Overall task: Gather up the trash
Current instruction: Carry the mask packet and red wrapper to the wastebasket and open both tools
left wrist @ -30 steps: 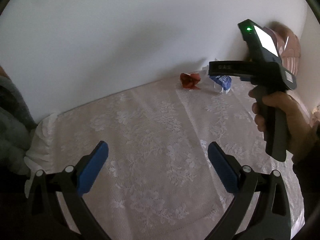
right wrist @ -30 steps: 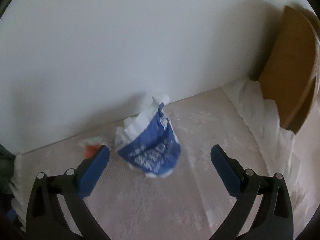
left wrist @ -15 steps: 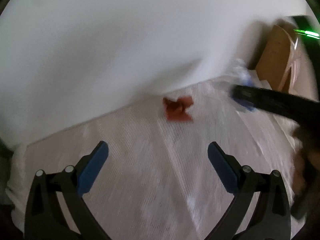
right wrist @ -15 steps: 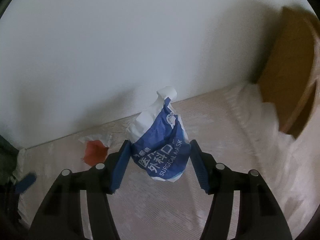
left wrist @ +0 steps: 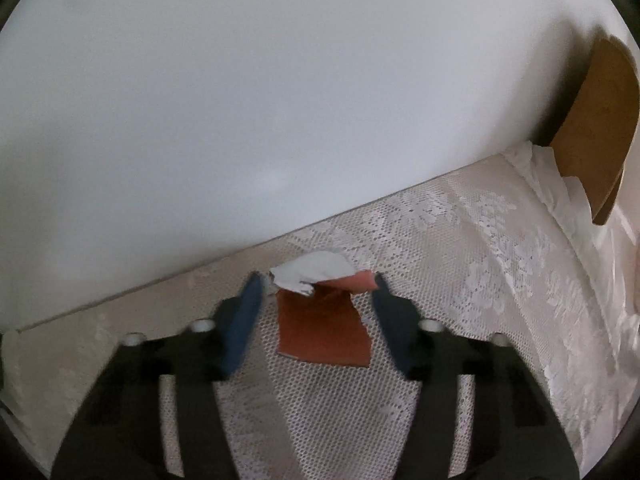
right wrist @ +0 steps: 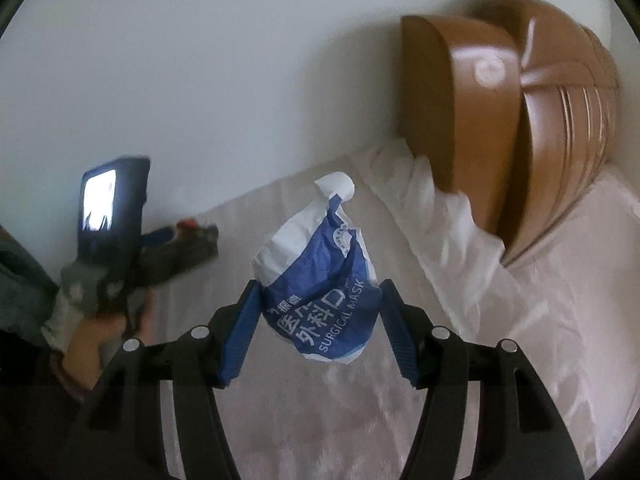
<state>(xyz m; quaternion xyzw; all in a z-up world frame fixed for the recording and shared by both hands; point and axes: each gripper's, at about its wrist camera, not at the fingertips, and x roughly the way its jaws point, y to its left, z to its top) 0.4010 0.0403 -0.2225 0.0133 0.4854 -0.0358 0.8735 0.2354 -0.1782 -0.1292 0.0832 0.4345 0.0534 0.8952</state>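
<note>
Crumpled blue-white mask wrapper; red scrap

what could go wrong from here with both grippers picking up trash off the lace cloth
1. The left gripper has just been closing around the flat red-and-white torn wrapper; being so thin, it may slip out, or the fingers may snag the white lace tablecloth.
2. The right gripper pinches only the sides of the crumpled blue-and-white surgical mask packet, which might drop while carried.
</note>
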